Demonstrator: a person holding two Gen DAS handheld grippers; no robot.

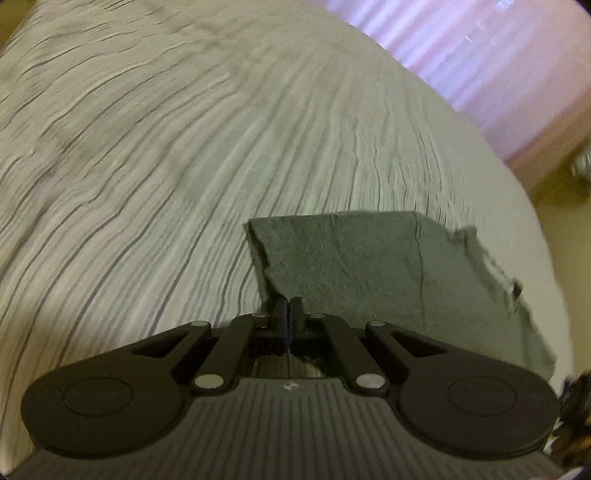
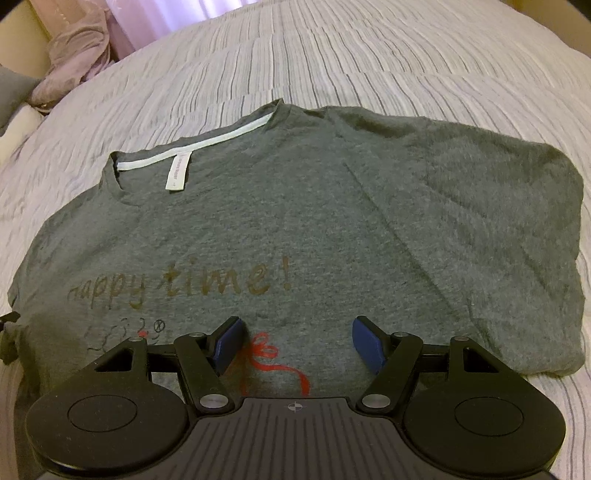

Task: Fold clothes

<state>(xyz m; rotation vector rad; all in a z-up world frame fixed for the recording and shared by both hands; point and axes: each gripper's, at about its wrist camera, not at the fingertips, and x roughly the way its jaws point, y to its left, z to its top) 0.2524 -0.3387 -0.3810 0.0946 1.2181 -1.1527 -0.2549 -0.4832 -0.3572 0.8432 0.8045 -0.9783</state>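
T-shirt (image 2: 332, 221): lies flat on the bed (image 2: 369, 48), front upward, neck toward the bed's far side.
Neck label (image 2: 178, 172): inside the collar, left of the T-shirt's middle.
Right gripper (image 2: 295, 345): above the T-shirt's near part, jaws apart, touching nothing.
Left gripper (image 1: 288, 314): at the T-shirt's (image 1: 369, 266) edge, jaws closed on a fold of it.
Curtain (image 2: 177, 22): beyond the bed's far left edge.

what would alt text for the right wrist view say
A grey t-shirt printed "happy time!" lies spread flat on a striped bedspread, its white neck label showing. The right hand-held gripper is above the shirt's red ribbon print, jaws open and holding nothing.
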